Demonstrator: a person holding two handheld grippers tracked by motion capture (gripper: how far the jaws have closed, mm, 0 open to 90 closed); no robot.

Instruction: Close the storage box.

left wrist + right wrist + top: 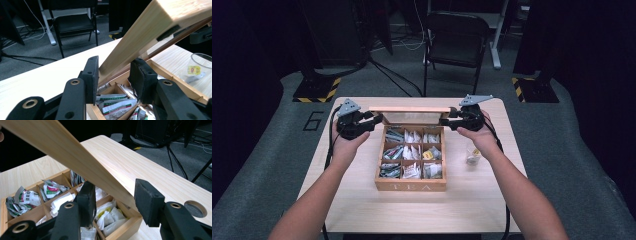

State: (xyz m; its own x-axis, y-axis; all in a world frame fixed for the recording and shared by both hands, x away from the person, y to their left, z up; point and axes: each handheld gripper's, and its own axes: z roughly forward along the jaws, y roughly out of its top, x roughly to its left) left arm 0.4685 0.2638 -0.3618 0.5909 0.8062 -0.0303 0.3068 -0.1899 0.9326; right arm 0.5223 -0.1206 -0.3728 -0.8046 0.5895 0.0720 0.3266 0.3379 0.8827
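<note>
A wooden tea box (411,186) marked TEA stands in the middle of the table, its compartments holding several tea bags (412,152). Its glass-paned lid (409,109) is swung up toward the back. My left gripper (374,120) is at the lid's left end, and in the left gripper view the lid (150,32) fills the gap between the pads of the gripper (113,75). My right gripper (444,121) is at the right end. In the right gripper view the lid (62,147) slants down between the jaws of the gripper (115,197), over the box (125,230).
A clear plastic cup (472,156) with a tea bag in it lies on the table (412,212) right of the box; the left gripper view has the cup (200,65) too. A black chair (457,35) stands beyond the far edge. A round cable hole (195,208) is in the tabletop.
</note>
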